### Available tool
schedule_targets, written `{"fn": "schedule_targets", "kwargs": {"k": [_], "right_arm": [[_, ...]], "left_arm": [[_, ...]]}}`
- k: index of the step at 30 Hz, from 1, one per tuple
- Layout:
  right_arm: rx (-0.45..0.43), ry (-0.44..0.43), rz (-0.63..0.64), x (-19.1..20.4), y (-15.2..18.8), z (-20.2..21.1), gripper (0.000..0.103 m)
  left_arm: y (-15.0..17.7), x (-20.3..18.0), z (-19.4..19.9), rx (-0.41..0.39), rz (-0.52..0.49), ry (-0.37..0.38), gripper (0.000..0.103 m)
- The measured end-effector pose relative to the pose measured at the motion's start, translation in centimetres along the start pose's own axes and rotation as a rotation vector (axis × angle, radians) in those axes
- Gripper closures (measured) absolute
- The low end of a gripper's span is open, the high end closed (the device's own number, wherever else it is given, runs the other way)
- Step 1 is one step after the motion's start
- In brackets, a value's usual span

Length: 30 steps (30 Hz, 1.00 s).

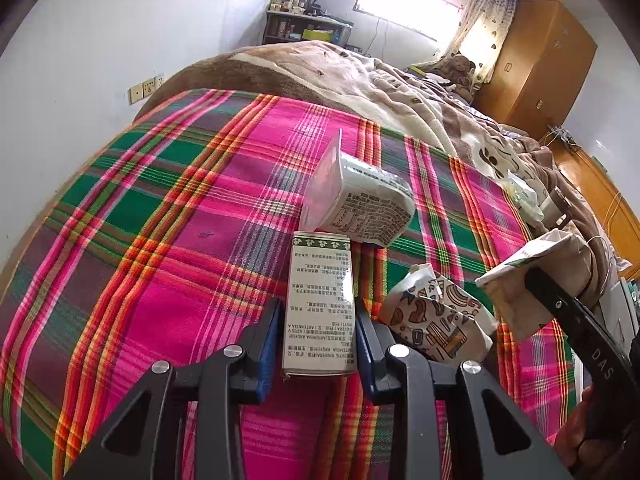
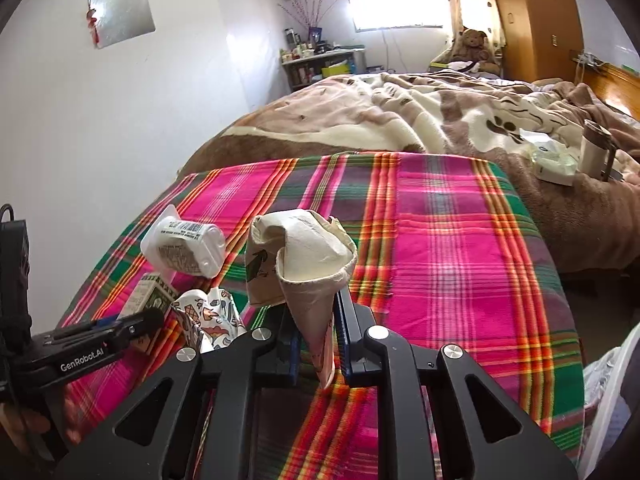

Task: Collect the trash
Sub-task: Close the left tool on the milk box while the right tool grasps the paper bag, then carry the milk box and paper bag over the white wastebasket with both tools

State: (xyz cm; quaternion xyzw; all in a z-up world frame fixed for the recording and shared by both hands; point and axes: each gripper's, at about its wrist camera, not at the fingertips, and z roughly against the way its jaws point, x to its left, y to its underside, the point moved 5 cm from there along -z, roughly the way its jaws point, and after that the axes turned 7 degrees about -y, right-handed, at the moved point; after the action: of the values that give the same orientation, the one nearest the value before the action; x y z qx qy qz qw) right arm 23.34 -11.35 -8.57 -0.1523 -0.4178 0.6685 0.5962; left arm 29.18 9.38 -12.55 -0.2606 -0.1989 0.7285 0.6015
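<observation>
now both grippers are clamped on trash over the plaid cloth (image 1: 160, 216) spread on the bed. the left gripper (image 1: 318, 320) has its blue pads pressed on the long sides of a slim white box (image 1: 320, 304) with green trim at its far end; the box lies lengthwise between the fingers and points away from the camera, its far end close to a white tub (image 1: 360, 204). the right gripper (image 2: 316, 340) is closed tight on the narrow lower end of a crumpled beige paper cup (image 2: 300, 256), which stands up out of the jaws with its squashed mouth at the top, lifted clear of the cloth.

each gripper tilts downward toward the bed. in the left view the right gripper comes in from the right edge with the beige cup at its tip; in the right view the left one sits low at the left edge, just beside the box. part of a hand (image 1: 588, 432) shows at the lower right of the left view.

count of trash: one box, one beige cup, one white tub lying tipped on its side with its printed label showing, and one crushed patterned cup (image 1: 436, 320) lying between the two grippers. that makes four pieces, two held and two loose on the cloth.
</observation>
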Motion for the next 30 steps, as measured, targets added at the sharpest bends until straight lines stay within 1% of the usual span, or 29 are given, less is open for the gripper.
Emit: {"fn": "schedule_targets", "kwargs": {"k": [6, 8, 10, 12, 15, 18, 20, 30], "right_arm": [[-0.022, -0.001, -0.022, -0.5, -0.1, 1.6, 0.088], [-0.029, -0.005, -0.022, -0.6, 0.0, 2.3, 0.088], [-0.034, -0.007, -0.023, -0.6, 0.0, 2.9, 0.088], [-0.048, -0.017, -0.026, -0.7, 0.0, 3.7, 0.088], [-0.068, -0.011, -0.032, -1.1, 0.2, 5.1, 0.088], [-0.080, -0.008, -0.041, -1.7, 0.2, 6.1, 0.088], [-0.089, 0.001, -0.045, -2.0, 0.4, 6.9, 0.088], [-0.154, 0.043, -0.076, -4.3, 1.4, 11.4, 0.088]], "left_arm": [[0.5, -0.2, 2.5, -0.050, -0.006, 0.011, 0.069], [0.9, -0.5, 3.4, -0.055, -0.006, 0.030, 0.069], [1.1, -0.9, 4.2, -0.065, -0.011, 0.028, 0.069], [1.5, -1.8, 5.1, -0.085, -0.037, 0.014, 0.069], [2.0, -2.9, 6.4, -0.099, -0.050, 0.038, 0.069], [2.5, -4.1, 7.8, -0.124, -0.083, 0.036, 0.069], [2.9, -5.0, 8.7, -0.130, -0.095, 0.059, 0.069], [4.6, -9.5, 12.9, -0.192, -0.171, 0.126, 0.069]]}}
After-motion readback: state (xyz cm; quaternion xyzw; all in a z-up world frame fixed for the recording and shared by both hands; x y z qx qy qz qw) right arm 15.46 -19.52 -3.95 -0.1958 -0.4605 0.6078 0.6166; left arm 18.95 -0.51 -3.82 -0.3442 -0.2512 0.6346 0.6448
